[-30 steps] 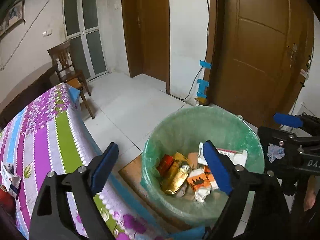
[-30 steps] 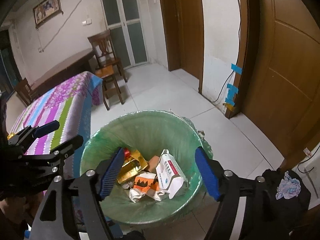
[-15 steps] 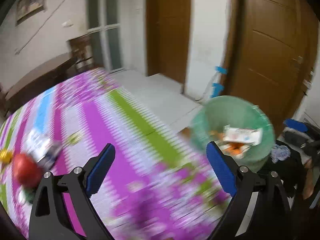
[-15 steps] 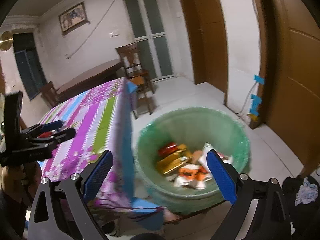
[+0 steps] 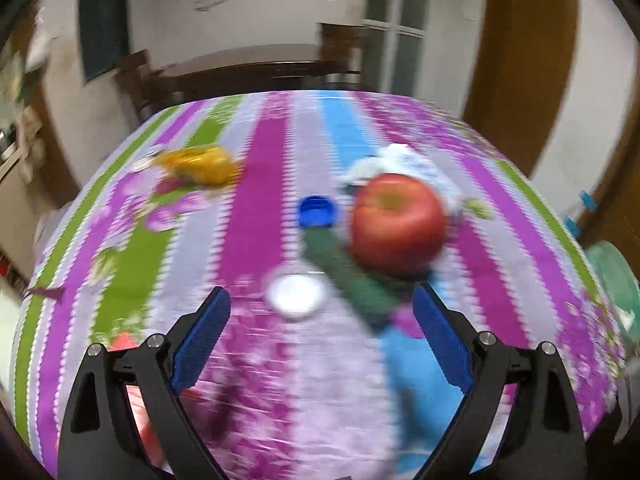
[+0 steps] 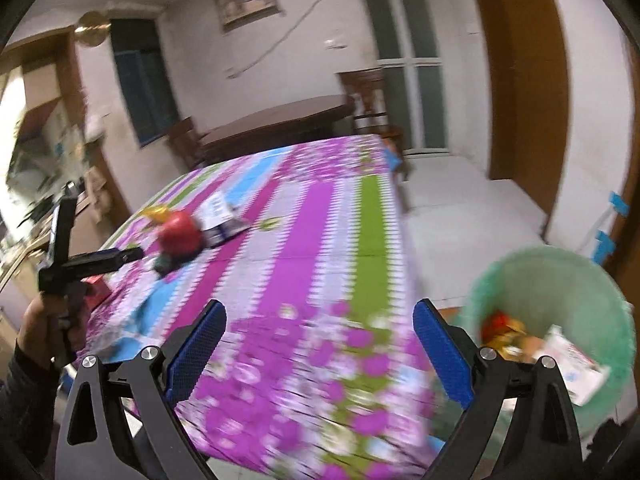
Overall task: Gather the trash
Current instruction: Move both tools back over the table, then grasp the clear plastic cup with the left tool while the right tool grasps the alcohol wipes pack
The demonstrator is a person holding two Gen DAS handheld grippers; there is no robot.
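Observation:
My left gripper is open over the striped tablecloth, nothing between its blue pads. Just ahead of it lie a white round lid, a blue bottle cap, a dark green wrapper, a red apple, a white and blue packet behind the apple, and a yellow wrapper farther left. My right gripper is open and empty above the table's near corner. The green-lined trash bin with several wrappers stands on the floor to its right. The left gripper shows at far left, near the apple.
A red item lies by the left finger. A dark wooden table and chairs stand beyond the cloth-covered table. Wooden doors line the right wall. White tiled floor runs between table and bin.
Both grippers swung left from above the bin to over the table. The left one now faces the trash and apple on the cloth; the bin has slid to the right edge.

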